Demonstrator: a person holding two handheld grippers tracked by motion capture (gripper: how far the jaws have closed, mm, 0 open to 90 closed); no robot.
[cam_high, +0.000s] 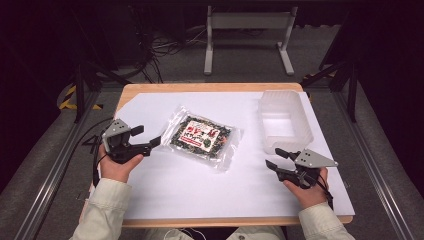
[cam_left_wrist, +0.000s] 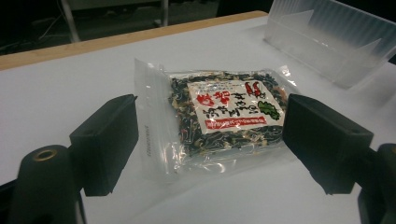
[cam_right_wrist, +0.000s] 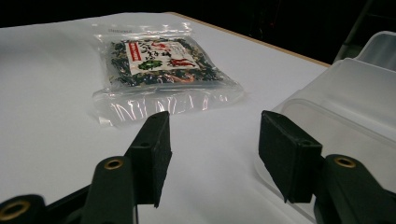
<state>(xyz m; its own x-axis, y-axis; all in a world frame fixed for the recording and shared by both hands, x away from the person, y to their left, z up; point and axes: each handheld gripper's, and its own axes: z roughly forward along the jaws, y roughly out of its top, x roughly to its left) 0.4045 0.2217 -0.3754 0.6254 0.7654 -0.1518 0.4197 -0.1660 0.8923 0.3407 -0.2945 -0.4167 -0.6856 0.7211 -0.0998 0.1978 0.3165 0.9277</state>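
Approach stage, I judge: the clear packet of dried seaweed mix (cam_high: 202, 136) lies mid-frame on white paper (cam_high: 200, 190), the translucent tub (cam_high: 284, 122) to its right. Left gripper (cam_high: 150, 144) and right gripper (cam_high: 272, 159) both gape wide, empty; next, close on the packet's edge.

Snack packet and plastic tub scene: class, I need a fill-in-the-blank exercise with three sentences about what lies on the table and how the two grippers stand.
1. The clear packet with the red and white label lies flat on the ______ sheet.
2. The translucent tub holds ______.
3. The left gripper and the right gripper both have their jaws ______, holding no object.

Missing words: white; nothing; open
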